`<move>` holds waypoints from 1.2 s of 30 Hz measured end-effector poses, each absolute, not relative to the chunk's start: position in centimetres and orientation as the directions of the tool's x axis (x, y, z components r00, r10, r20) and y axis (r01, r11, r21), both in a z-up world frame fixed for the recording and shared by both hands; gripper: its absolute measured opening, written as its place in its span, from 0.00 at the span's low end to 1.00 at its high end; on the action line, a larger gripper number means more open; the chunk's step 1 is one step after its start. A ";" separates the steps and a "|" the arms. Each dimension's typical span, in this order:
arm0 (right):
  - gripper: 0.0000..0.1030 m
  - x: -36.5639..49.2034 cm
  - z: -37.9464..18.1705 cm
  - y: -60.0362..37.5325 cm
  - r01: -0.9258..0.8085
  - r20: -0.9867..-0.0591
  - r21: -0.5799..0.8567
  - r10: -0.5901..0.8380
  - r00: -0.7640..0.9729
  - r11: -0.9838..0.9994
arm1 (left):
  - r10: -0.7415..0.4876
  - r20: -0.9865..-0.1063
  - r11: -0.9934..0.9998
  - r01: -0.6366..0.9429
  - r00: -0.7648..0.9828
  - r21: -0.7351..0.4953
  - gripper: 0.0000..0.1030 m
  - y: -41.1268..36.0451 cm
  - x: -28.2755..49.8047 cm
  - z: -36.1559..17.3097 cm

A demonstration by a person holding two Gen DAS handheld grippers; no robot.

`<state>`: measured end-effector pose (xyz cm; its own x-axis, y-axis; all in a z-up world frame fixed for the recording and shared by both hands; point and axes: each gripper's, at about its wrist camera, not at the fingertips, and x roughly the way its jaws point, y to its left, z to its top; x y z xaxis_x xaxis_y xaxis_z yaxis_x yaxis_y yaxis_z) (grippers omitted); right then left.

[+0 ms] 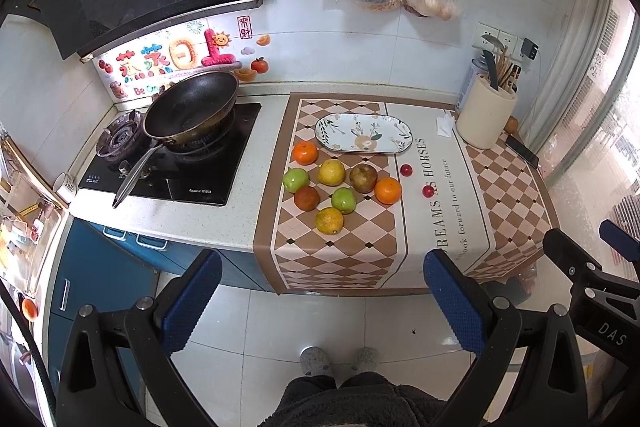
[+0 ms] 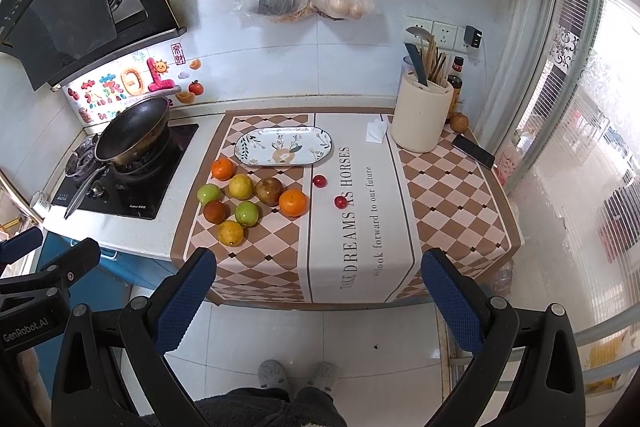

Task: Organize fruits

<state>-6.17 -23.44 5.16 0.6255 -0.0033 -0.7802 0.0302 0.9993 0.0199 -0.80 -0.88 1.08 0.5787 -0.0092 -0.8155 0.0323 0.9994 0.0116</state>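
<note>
Fruit loose on the checkered-cloth surface [image 1: 344, 259], oval floral ceramic plate [image 1: 363, 133] bare.
Left tongs [image 1: 322, 301] and right tongs [image 2: 318, 297] gape empty; round orange citrus [image 1: 305, 152] sits at the plate's 8 o'clock.

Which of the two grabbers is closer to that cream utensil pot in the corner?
Right, as far as I can tell. The right gripper hangs open off the counter's front edge, below and left of the utensil pot. The left gripper, also open, is farther left.

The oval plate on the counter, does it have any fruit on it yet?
No, the oval plate shows only its printed pattern; the fruits lie on the mat.
</note>
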 end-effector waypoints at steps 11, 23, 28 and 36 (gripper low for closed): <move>1.00 -6.3 5.3 -23.3 0.028 -0.775 0.022 0.000 0.631 0.999 | -0.012 -0.814 0.999 0.034 0.581 0.009 1.00 -0.8 -0.8 1.2; 1.00 -6.4 5.3 -23.2 0.027 -0.774 0.022 0.000 0.634 0.999 | -0.013 -0.812 0.999 0.035 0.583 0.009 1.00 -0.7 -0.8 1.4; 1.00 -6.4 5.5 -23.0 0.027 -0.772 0.024 0.002 0.635 0.999 | -0.012 -0.811 0.999 0.032 0.585 0.008 1.00 -0.9 -0.7 1.6; 1.00 -6.2 6.0 -22.2 0.025 -0.769 0.027 0.005 0.639 0.999 | -0.013 -0.811 0.999 0.031 0.585 0.006 1.00 -1.0 -0.5 1.8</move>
